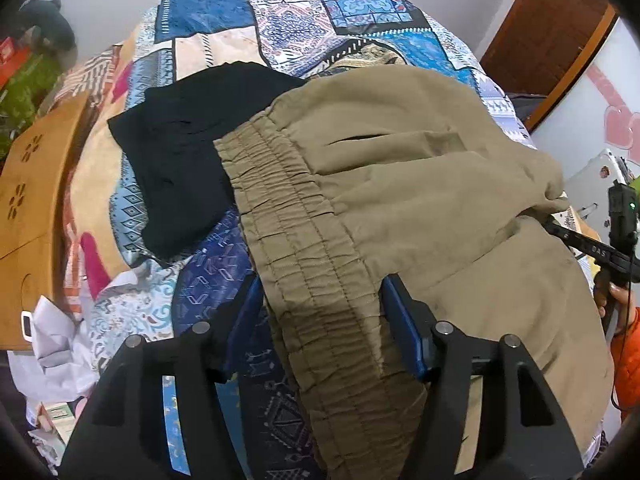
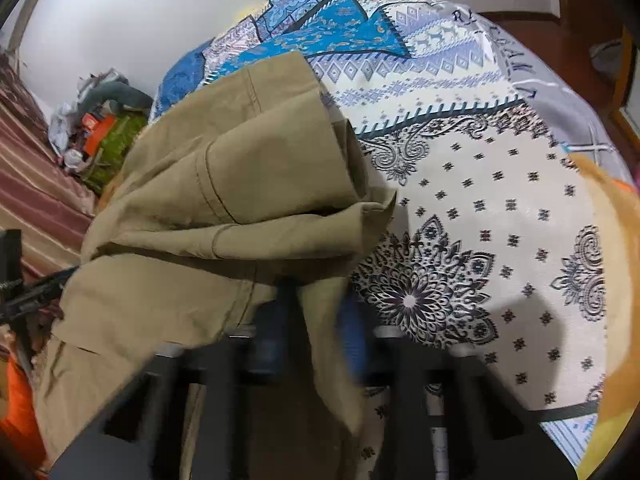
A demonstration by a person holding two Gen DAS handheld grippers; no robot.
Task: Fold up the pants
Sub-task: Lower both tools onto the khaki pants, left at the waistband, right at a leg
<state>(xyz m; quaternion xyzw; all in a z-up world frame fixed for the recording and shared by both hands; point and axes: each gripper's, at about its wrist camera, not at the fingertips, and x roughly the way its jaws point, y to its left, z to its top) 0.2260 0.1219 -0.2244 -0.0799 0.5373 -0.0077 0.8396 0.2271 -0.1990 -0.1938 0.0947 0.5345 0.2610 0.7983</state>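
Khaki pants (image 1: 400, 184) lie partly folded on a patterned bedspread (image 1: 280, 28). Their elastic waistband (image 1: 296, 248) runs between the blue fingers (image 1: 400, 320) of my left gripper (image 1: 320, 304), whose jaws stand wide on either side of it. In the right wrist view the pants (image 2: 240, 184) are bunched, with a leg fold on top. My right gripper (image 2: 316, 320) has khaki cloth between its blurred blue fingers (image 2: 272, 336) and looks closed on it. The right gripper also shows at the left wrist view's right edge (image 1: 616, 236).
A black garment (image 1: 180, 152) lies on the bed left of the pants. A wooden headboard (image 1: 28, 200) stands at the far left. Clutter and a green bag (image 2: 116, 132) sit beside the bed. A door (image 1: 552, 28) is at the back right.
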